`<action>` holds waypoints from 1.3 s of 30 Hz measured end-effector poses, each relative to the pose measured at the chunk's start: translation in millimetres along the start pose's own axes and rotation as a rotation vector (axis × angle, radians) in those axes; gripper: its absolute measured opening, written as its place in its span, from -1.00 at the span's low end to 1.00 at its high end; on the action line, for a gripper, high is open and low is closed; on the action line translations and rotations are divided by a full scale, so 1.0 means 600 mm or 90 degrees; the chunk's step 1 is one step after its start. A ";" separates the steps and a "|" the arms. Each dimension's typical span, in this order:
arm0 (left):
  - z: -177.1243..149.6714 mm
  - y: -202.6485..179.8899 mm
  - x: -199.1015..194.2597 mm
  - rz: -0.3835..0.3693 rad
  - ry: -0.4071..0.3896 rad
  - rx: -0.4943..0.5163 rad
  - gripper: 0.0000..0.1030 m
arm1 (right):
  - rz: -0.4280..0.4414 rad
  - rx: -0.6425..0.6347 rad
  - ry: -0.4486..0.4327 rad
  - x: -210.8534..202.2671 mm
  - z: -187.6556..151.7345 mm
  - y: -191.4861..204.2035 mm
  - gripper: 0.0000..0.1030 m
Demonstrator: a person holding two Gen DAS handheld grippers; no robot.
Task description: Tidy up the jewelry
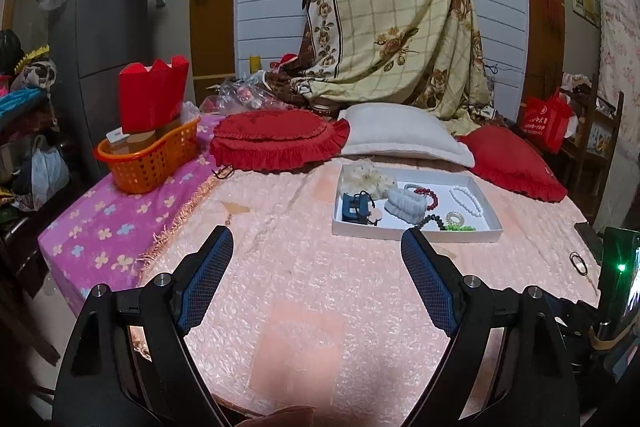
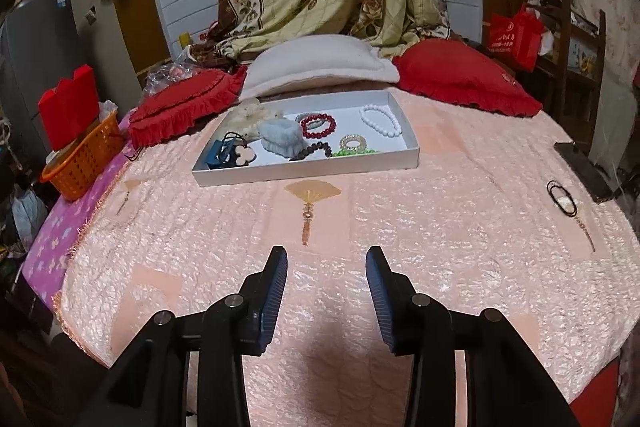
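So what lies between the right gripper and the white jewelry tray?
Only bare pink bedspread with an embroidered gold fan motif. Nothing loose lies between the right gripper and the white tray, as the right wrist view shows.

The left gripper (image 1: 318, 231) has two black arms built from angular linked plates, each joint pinned with a round silver screw head. Its fingers (image 1: 208, 279) carry long blue pads with a fine cross-hatched mesh texture, set in black backing. The right gripper (image 2: 327, 251) is the same build: black plate arms, silver pivot pins, and narrow blue pads (image 2: 274, 291) ribbed along their inner faces. At the right edge of the left wrist view, a black housing shows a small green light (image 1: 621, 267).
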State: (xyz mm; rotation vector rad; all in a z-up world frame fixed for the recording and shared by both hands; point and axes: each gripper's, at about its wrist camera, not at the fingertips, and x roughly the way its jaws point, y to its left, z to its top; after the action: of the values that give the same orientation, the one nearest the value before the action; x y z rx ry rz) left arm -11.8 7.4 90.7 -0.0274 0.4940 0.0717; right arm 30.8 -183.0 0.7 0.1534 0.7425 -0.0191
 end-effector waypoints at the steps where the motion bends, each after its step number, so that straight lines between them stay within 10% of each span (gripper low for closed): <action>1: 0.000 0.000 0.001 0.002 0.000 -0.001 0.67 | 0.004 0.004 -0.002 -0.001 0.001 -0.002 -0.24; 39: -0.040 -0.034 0.122 0.012 0.170 0.032 0.67 | -0.041 -0.012 0.056 0.083 0.013 -0.024 -0.24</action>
State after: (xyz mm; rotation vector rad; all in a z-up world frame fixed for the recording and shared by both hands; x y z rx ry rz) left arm 42.4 -9.5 35.0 0.0181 0.7625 0.0748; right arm 71.7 -196.6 -29.5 0.1132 0.8348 -0.0664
